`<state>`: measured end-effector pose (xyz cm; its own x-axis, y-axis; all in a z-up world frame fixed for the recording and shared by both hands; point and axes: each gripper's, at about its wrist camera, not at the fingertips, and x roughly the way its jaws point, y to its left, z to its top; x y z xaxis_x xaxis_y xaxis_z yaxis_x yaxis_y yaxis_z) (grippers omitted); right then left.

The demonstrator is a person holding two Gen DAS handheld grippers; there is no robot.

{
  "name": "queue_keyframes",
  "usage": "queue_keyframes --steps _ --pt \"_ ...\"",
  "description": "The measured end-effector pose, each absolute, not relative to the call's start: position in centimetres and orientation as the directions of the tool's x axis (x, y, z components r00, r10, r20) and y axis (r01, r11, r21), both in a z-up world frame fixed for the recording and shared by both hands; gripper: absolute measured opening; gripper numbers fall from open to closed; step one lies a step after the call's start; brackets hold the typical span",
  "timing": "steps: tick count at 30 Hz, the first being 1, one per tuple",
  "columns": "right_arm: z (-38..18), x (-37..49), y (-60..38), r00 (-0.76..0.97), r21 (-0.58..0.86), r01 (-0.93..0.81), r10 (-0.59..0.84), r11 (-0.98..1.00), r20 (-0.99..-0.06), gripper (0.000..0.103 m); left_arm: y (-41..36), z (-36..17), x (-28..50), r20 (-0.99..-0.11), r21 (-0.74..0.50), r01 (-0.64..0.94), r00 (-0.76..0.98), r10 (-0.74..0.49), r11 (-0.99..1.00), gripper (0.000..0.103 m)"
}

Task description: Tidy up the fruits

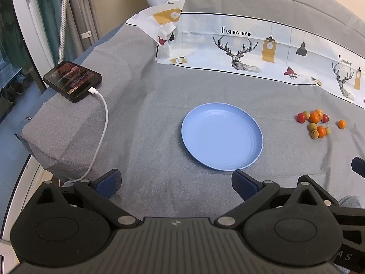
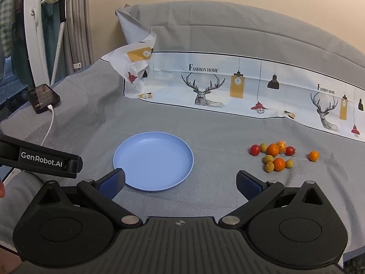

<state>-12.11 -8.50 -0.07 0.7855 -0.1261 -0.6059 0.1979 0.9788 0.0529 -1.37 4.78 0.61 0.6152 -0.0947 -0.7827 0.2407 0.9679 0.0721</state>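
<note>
Gray cloth covers the whole work surface, dropping off at its left edge, where a phone on a white cable sits in the upper left. At center lies a blue plate with nothing on it, bare cloth all around it. Small fruits cluster at center right, well apart from the plate. Both the left gripper and right gripper hang spread wide, holding nothing. A printed sheet borders the far side.
</note>
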Motion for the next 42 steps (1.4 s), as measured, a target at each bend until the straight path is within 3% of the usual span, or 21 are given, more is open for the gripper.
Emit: queue_keyframes --steps 42 --pt "-0.88 -12.02 -8.44 0.779 0.070 0.201 -0.116 0.977 -0.616 0.103 4.27 -0.03 -0.88 -0.798 0.096 0.261 0.597 -0.082 0.960 0.103"
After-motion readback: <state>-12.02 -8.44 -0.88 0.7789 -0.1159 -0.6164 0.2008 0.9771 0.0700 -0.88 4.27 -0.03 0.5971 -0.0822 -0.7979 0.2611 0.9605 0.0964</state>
